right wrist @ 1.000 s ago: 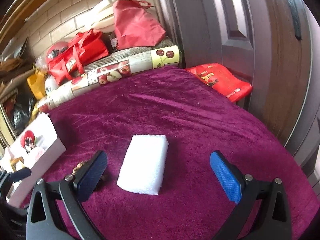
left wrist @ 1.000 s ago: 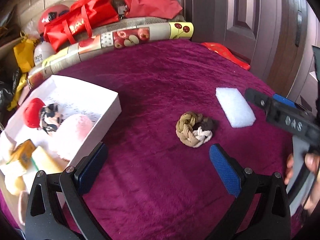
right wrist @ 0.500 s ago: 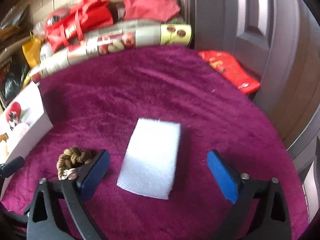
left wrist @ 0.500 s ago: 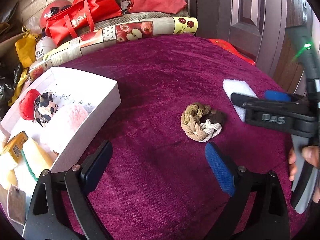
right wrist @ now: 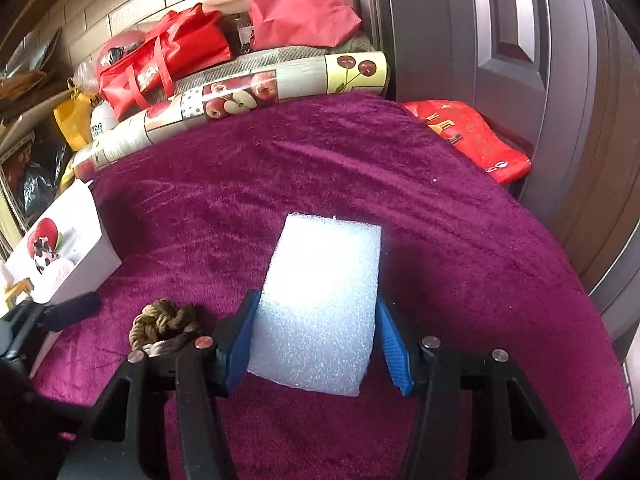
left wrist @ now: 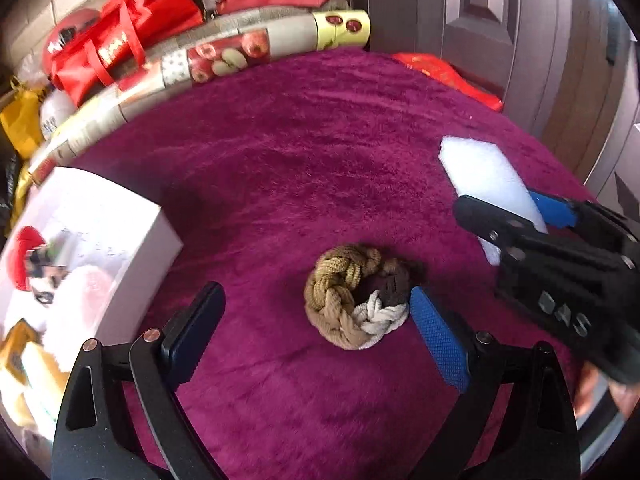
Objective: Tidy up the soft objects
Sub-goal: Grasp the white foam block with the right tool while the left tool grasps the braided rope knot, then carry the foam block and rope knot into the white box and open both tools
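Observation:
A white foam block [right wrist: 320, 304] lies on the purple cloth [right wrist: 460, 240]. My right gripper [right wrist: 316, 344] is shut on its near end, one blue pad on each side; it also shows in the left wrist view [left wrist: 536, 216] beside the block [left wrist: 484, 172]. A braided rope ring [left wrist: 354, 306] in tan, brown and white lies between the tips of my open, empty left gripper [left wrist: 316, 324], close to the right pad. It also shows in the right wrist view [right wrist: 164, 324]. A white box [left wrist: 76, 264] at the left holds several soft items.
Rolled printed mats [right wrist: 248, 96], red bags [right wrist: 168, 56] and a yellow bag [right wrist: 76, 120] are piled along the far edge. A red packet [right wrist: 468, 136] lies at the right edge by a grey door [right wrist: 460, 28].
My right gripper has moved forward over the foam block and closed on it. My left gripper has moved closer to the rope ring and stays open.

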Motion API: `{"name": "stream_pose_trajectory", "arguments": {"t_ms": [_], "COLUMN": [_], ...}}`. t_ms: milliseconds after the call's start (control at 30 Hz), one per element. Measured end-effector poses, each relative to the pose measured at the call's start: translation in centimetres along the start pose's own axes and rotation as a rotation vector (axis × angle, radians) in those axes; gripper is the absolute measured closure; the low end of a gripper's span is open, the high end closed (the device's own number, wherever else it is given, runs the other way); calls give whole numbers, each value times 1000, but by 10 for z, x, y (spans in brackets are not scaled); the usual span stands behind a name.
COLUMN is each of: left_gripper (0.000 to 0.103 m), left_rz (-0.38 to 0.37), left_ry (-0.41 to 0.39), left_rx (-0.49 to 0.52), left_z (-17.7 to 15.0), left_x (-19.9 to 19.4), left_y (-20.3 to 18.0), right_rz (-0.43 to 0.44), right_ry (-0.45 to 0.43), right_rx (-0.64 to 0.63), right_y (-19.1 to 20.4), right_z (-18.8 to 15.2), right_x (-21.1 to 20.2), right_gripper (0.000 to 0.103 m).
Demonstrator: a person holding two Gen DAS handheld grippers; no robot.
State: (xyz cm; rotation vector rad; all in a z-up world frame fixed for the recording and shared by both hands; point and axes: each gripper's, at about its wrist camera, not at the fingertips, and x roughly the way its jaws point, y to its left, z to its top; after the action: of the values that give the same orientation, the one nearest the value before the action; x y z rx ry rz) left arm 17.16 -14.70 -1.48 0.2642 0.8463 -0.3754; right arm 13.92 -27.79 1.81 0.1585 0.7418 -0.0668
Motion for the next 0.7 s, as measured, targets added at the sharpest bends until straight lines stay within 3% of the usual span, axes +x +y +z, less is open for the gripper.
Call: {"name": "stream_pose_trajectory", "arguments": {"t_ms": [100, 167, 233, 300, 533, 700], "left_gripper": [21, 51, 63, 66, 67, 67], "left_rz": [-17, -62, -79, -59, -31, 100], "left_ry": [35, 8, -9, -36, -188, -305], "left_rx": [13, 10, 23, 54, 8, -43], "left_z": [2, 2, -1, -5, -34, -68], "left_x": [13, 11, 8, 2, -53, -98], "left_y": [-8, -10, -13, -18, 10, 53], "right_rz": [9, 16, 21, 21, 17, 1], "right_ry": [4, -1, -7, -16, -66, -92], "right_rx": [22, 31, 32, 29, 40, 25], "right_y": [-3, -5, -5, -4, -6, -2], "right_z": [0, 0, 0, 0, -1, -1], "right_x": [1, 1, 0, -2, -11, -15], "right_gripper": [46, 46, 46, 46, 46, 46]}}
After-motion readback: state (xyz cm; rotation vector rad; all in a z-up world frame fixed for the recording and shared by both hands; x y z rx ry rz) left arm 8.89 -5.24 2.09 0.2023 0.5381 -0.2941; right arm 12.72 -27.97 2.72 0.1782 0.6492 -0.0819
